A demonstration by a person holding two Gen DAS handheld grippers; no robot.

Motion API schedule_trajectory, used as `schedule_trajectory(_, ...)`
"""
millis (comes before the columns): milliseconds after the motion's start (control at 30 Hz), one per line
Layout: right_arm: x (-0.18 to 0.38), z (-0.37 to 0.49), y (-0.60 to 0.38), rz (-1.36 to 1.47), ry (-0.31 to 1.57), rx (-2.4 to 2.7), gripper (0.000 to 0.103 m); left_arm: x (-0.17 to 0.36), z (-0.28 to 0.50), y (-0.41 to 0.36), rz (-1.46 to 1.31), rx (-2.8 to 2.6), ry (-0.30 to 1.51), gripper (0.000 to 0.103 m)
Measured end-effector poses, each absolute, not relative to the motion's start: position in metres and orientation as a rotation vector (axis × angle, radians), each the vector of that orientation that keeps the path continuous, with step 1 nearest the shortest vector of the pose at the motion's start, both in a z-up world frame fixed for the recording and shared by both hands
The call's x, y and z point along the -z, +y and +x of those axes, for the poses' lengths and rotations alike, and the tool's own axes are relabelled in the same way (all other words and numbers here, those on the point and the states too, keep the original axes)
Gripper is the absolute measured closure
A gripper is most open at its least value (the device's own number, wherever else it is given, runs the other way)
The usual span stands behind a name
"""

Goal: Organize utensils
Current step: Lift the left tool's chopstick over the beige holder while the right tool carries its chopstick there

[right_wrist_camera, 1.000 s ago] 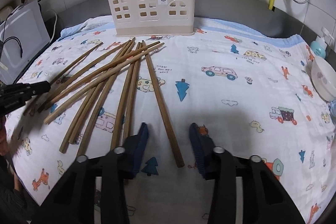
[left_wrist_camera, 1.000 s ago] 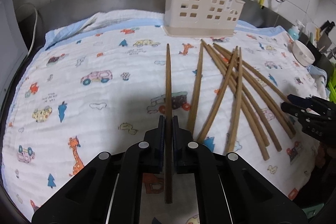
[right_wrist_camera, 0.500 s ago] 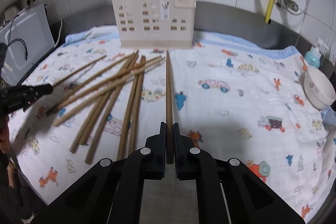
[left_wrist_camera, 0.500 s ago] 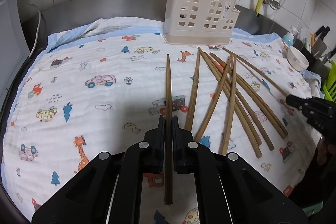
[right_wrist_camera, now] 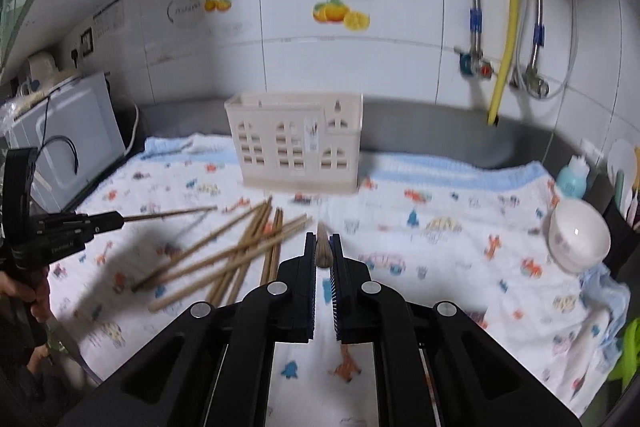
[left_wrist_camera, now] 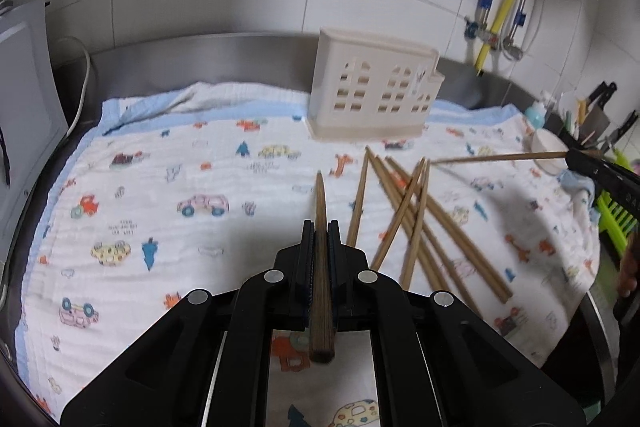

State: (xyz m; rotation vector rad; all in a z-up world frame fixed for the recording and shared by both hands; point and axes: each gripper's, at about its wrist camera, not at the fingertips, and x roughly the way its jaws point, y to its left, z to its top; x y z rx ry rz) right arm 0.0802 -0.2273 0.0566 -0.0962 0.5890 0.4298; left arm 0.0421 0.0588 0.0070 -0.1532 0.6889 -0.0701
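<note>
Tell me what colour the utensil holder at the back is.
Cream or beige, with window-shaped cutouts like a little house. The utensil holder shows sharpest in the left wrist view.

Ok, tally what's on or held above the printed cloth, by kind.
Wooden chopsticks: 8 (about 6 loose, overlapping; 1 in left gripper, 1 in right gripper)
Cream utensil holder: 1
White bowl: 1
Total: 10

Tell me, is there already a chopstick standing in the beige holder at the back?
No, the holder shows nothing poking above its rim, while loose chopsticks lie on the cloth in front.
</note>
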Motion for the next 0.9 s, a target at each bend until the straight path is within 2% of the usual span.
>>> schedule_trajectory(900, -0.156, 0.117, -0.229, -0.13, 0.502, -0.508, 0.097, -0.081, 0.059, 0.057, -0.161, 0.215, 0.577, 0.098)
